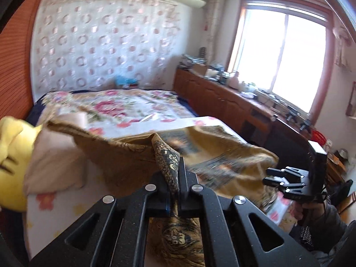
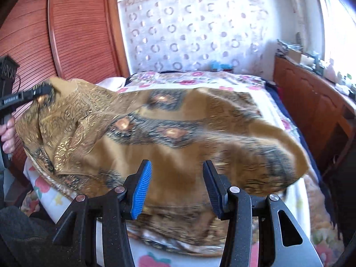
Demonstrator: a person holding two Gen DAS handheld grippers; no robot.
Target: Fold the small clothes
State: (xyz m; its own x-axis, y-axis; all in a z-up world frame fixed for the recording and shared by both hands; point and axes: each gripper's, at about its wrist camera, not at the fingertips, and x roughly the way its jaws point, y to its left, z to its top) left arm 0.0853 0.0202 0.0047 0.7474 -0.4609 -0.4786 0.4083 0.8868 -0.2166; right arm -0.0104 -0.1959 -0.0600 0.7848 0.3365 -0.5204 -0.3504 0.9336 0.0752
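The left gripper is pinching a corner of the golden-brown patterned garment, its jaws pressed together on the cloth, which is draping over the floral bed. The right gripper is hovering over it, jaws spread and empty.

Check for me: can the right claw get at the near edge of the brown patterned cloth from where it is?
Probably yes. The right claw stands open above the brown patterned cloth, nothing between them; the left claw pinches a far corner.
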